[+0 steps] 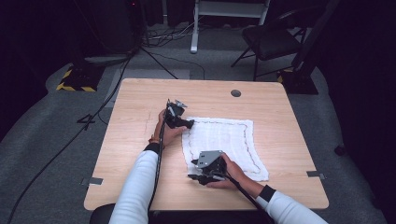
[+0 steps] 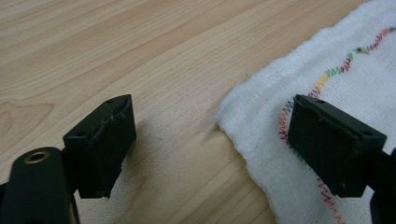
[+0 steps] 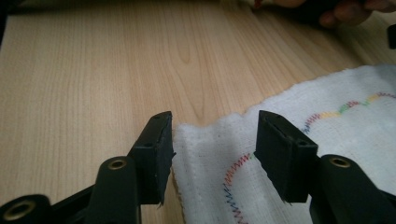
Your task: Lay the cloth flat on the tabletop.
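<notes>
At the bottom of the high view two white sleeves come in. The right claw (image 1: 196, 176) sits low in the centre of the frame, at the near left corner of the white cloth (image 1: 224, 140). In the right gripper view its jaws stand partly apart with that corner of the cloth (image 3: 289, 154) between them: one jaw at the cloth's edge, the other over the cloth, beside the coloured zigzag stitching (image 3: 233, 170). The pads do not press on the fabric, so the right claw holds nothing.

A little farther up, left of centre, the left claw (image 1: 190, 123) points at the far left corner of the cloth. In the left gripper view its jaws are wide apart, one over the bare wooden desk (image 2: 116, 56), the other over the cloth (image 2: 261, 135) by the stitching; nothing is gripped.

The cloth lies flat in the middle of the desk (image 1: 140, 163), slightly right of centre. Beyond it a small round grommet (image 1: 236, 93) sits near the desk's far edge. At the top of the frame stand a dark chair (image 1: 271, 39) and cables (image 1: 168, 35) on the grey floor.
</notes>
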